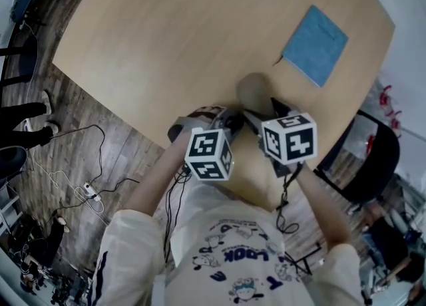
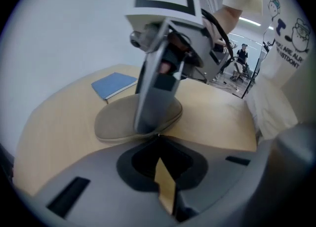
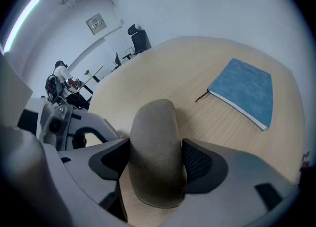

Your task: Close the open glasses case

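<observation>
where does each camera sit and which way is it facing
head view: on the person's head, steeply down at the table; arms and shirt show.
left gripper view: on the left gripper, facing the glasses case and right gripper; shirt at right.
right gripper view: on the right gripper, jaws flanking the glasses case, facing the blue notebook.
all share glasses case and blue notebook.

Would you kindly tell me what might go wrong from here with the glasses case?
The right gripper clamps the glasses case across its rounded sides, so it might squirt out. The shut left gripper sits at the case's rim; a nudge could shove it towards the table edge close by.
</observation>
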`<state>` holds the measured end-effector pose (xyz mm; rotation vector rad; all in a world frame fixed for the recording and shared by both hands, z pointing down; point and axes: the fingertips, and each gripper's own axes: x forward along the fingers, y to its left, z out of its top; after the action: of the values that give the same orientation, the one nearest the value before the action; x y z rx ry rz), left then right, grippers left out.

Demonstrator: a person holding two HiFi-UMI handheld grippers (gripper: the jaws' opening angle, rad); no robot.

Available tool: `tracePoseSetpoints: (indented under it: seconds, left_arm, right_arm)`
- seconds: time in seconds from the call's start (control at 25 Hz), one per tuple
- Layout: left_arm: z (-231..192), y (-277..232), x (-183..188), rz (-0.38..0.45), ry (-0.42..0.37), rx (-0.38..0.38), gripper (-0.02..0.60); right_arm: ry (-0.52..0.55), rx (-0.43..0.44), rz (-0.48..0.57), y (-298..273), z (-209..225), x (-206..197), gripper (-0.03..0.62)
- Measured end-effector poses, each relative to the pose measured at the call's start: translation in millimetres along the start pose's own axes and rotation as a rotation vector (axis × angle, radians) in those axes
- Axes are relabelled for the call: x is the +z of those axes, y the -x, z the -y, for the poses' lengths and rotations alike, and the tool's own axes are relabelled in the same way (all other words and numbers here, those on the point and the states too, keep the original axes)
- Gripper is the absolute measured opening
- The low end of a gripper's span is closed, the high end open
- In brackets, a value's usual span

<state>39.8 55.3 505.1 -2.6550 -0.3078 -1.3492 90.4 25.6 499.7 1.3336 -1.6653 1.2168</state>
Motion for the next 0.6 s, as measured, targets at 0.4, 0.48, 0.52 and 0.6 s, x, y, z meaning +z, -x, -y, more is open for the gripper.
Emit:
tracePoseSetpoints:
  seconds: [0.4,0.48,0.52,0.6]
  left_arm:
    - [16,-1,0,0.059,0.124,0.055,0.002]
    - [5,5,-13,0.040,0.129,0.078,0.002]
    - [-1,9,-19,0.030,0.133,0.090,0.002]
    - [-11,17,-32,0.007,0.141,0.118,0.002]
  right_arm:
    - [-0.080,0.051,0.030,0,-4,3,0.319]
    - [-0.113,0.078,0.050,0,-6,15,0.321]
    - [-0.102,0.082,0.072,3,-5,23,0.321]
    - [0.002,0.051,0.131,17,-1,38,0.321]
